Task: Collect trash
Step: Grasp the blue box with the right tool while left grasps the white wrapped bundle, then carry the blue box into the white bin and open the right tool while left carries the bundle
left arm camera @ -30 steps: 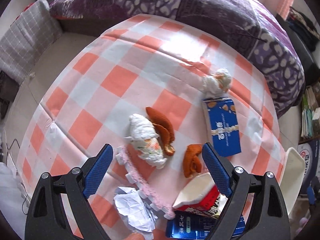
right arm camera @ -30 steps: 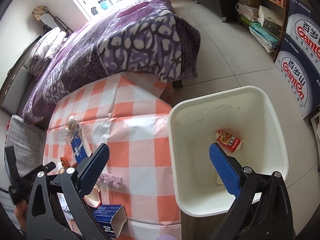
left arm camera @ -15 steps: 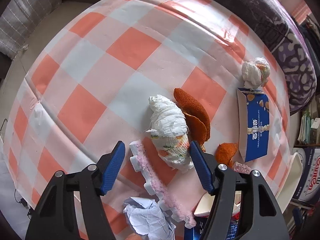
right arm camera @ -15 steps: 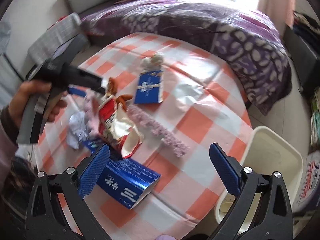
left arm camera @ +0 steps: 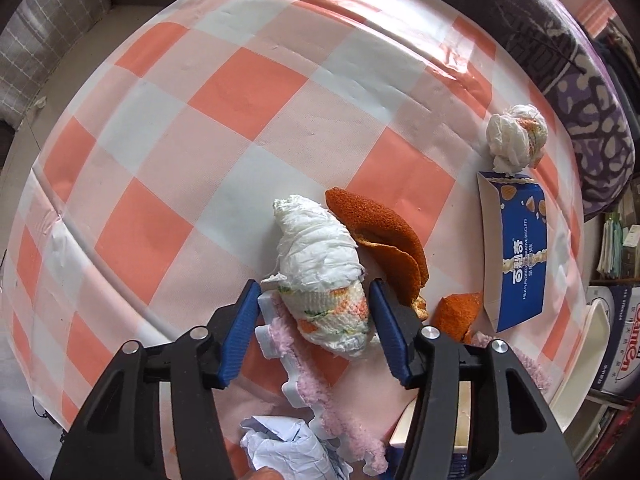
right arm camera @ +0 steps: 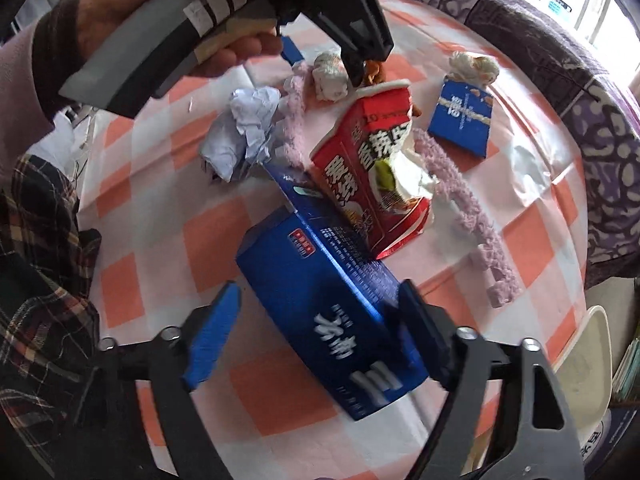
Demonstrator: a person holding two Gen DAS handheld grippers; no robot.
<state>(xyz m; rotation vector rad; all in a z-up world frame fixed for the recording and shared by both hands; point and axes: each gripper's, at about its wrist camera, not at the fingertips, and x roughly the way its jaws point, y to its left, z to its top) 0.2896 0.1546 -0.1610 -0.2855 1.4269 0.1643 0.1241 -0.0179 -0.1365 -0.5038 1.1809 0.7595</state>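
Left wrist view: left tongs (left arm camera: 314, 322) astride crumpled tissue wad (left arm camera: 324, 276) on checked bench (left arm camera: 248, 92).
Blue pads closing in, not yet pressing the wad; orange peel (left arm camera: 380, 232) just right of it, biscuit box (left arm camera: 516, 248) further right. Right wrist view: right tongs (right arm camera: 316, 332) closing around blue carton (right arm camera: 332, 300), left pad clear of it, right pad at its edge; red noodle cup (right arm camera: 368, 168) beyond.

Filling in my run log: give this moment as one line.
left gripper: closing around tissue wad | right gripper: closing over blue box, pads not yet pressing | bin: beside table
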